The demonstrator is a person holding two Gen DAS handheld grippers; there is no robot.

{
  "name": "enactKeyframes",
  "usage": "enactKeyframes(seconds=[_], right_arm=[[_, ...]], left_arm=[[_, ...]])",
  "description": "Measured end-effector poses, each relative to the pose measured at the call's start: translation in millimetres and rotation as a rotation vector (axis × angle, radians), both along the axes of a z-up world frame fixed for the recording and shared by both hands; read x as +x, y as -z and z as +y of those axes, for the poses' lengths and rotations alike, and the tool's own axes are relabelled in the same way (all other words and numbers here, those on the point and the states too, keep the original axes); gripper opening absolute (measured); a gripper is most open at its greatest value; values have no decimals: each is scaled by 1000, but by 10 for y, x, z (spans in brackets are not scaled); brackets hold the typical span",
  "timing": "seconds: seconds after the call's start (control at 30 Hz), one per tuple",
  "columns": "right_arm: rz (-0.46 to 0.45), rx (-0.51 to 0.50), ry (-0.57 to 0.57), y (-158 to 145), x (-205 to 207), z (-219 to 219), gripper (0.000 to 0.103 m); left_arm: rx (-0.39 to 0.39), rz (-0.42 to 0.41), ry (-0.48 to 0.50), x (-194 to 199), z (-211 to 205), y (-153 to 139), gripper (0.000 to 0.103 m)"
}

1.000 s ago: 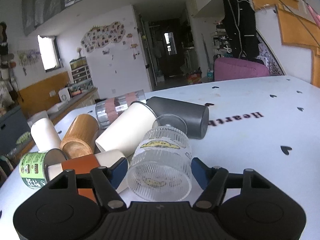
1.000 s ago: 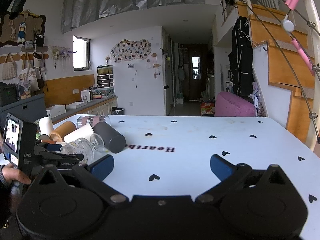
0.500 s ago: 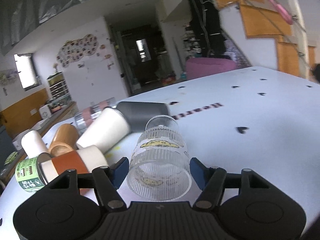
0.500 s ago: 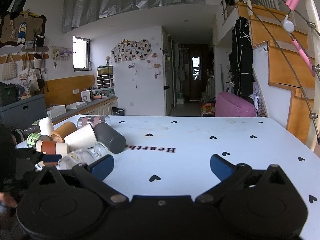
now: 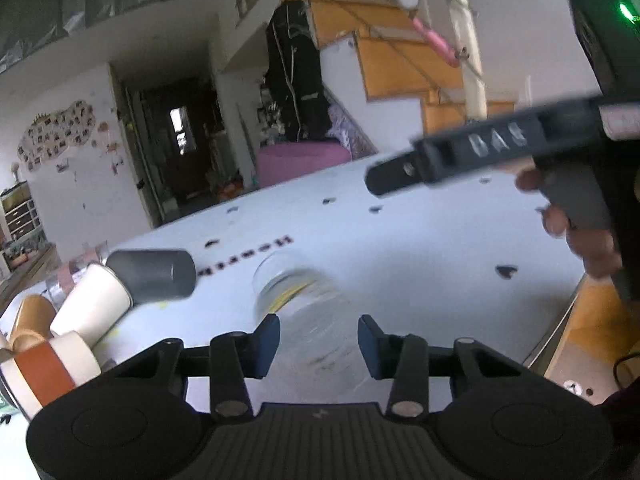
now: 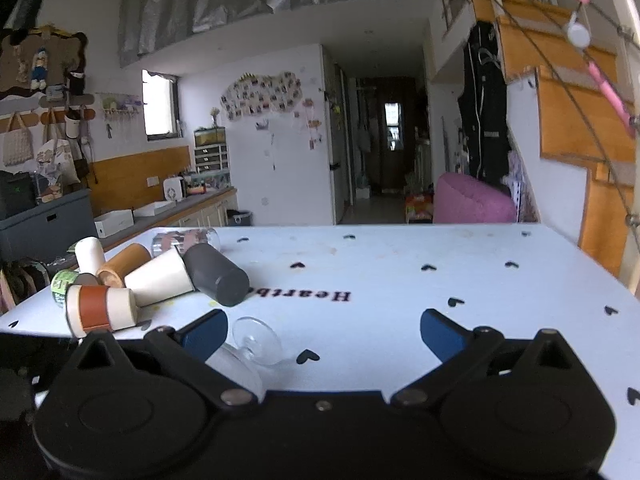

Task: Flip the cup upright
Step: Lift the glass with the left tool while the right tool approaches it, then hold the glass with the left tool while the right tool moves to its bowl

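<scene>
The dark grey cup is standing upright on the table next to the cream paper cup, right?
Not quite. The dark grey cup is lying on its side, not standing upright; the right wrist view shows this clearly. It does rest on the table next to the cream paper cup, as you said.

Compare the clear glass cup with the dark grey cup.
The clear glass cup is see-through and ribbed; the dark grey cup is opaque and smooth. The glass cup sits between the left gripper's fingers; the grey cup rests against the pile of cups. Neither stands upright.
</scene>
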State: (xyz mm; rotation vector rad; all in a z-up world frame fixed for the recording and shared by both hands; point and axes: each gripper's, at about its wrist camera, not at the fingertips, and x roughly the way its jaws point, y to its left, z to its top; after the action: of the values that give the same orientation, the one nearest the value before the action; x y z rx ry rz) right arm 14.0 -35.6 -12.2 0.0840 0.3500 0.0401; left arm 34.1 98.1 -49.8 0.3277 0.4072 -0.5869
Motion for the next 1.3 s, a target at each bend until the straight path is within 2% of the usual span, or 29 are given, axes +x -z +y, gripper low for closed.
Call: enactKeyframes(seconds=[0.13,0.23,0.27,0.43,0.63,0.9,1.1,1.2,1.3], right_arm=[[46,34,-17,54,278,-59,103],[103,51,-18,126,525,-93,103],[116,45,-12,146,588,-108,103],[141,60,48,218,680,-267,100],[166,54,46,212,761,-383,100],[296,1,30,367,1157,-383,100],[343,4,83,531,1098,-585,100],[345,11,105,549,1034,-683,100],[342,19,108,553,989,-735,100]], left_arm=[[-30,59,-46,134,-14,108,48],[-49,67,-22,106,-34,116,64],[-47,64,-13,85,-59,122,66],[-53,83,-46,161,-148,186,68],[-47,78,-84,183,-148,198,68],[-36,69,-135,309,-86,191,69],[-46,75,-174,532,-76,199,68],[-51,99,-167,478,-23,164,68],[-71,119,-136,266,53,102,82]])
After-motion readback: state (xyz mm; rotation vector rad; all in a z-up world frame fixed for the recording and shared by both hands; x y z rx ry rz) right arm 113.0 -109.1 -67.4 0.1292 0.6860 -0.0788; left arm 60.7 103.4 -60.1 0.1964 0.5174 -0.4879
